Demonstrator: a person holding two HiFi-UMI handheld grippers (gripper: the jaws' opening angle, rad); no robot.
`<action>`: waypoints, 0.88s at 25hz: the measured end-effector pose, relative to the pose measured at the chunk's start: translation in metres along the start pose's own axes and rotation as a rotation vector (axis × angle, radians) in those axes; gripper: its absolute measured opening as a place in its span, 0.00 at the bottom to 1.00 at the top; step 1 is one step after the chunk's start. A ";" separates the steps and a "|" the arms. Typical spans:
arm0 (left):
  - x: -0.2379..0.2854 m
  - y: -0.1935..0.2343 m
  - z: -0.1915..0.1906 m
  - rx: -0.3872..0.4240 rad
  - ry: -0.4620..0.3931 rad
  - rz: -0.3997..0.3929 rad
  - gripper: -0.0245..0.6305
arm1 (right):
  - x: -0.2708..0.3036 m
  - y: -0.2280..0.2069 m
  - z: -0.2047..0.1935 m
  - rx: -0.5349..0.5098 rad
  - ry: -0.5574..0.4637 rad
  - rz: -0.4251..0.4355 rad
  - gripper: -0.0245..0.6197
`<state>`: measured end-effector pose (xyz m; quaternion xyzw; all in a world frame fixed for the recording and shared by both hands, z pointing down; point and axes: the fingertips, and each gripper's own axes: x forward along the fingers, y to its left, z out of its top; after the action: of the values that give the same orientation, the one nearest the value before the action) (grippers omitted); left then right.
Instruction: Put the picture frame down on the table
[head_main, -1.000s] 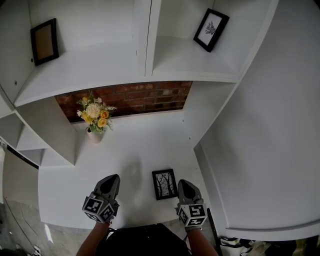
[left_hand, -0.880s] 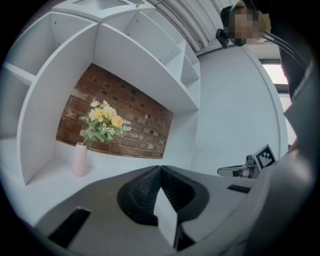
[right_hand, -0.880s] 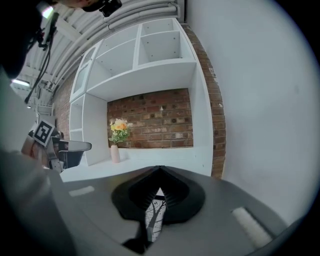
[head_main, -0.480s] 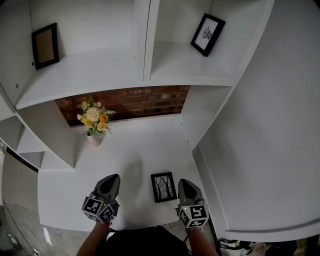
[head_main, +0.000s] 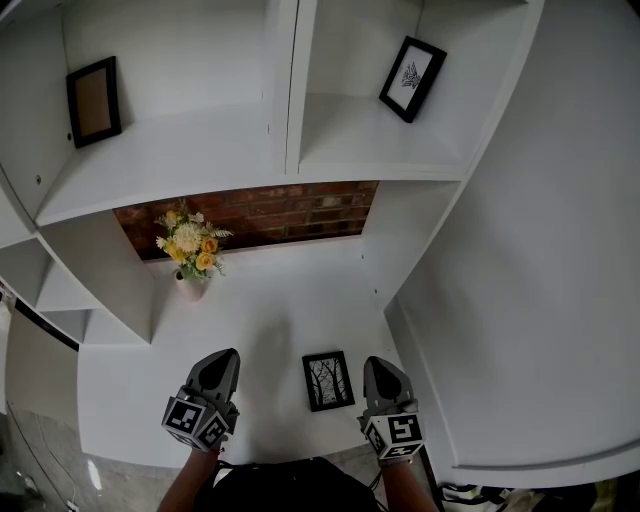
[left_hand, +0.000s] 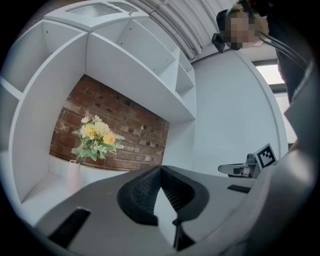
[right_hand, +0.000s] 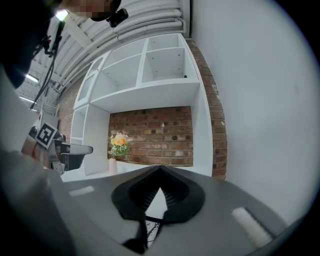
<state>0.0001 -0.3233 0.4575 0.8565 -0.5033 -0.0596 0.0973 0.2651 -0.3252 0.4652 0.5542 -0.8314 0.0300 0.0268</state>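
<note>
- Left gripper (head_main: 222, 358) closed, holding nothing
- Right gripper (head_main: 384, 364) closed, holding nothing
- Picture frame (head_main: 328, 381) lies flat on the white surface (head_main: 270, 312) between them

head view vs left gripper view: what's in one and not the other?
Head view only: the picture frame lying flat on the table between the two claws, plus a brown frame and a leaf-print frame standing on the shelves.
Left gripper view only: the left claw seen close up, its jaws together with nothing between them, and the corrugated ceiling.
Both: the flower vase, the brick wall and the right claw.
</note>
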 end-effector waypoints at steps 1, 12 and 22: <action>0.000 0.000 0.003 0.000 -0.006 0.004 0.04 | 0.000 0.000 0.004 -0.002 -0.009 -0.001 0.04; -0.003 0.000 0.036 -0.015 -0.089 0.022 0.04 | -0.005 -0.003 0.039 0.028 -0.114 0.008 0.04; -0.010 -0.003 0.048 -0.005 -0.114 0.044 0.04 | -0.010 0.000 0.052 0.014 -0.134 0.007 0.04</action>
<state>-0.0117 -0.3185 0.4107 0.8403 -0.5266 -0.1071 0.0718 0.2684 -0.3201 0.4122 0.5523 -0.8330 -0.0012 -0.0331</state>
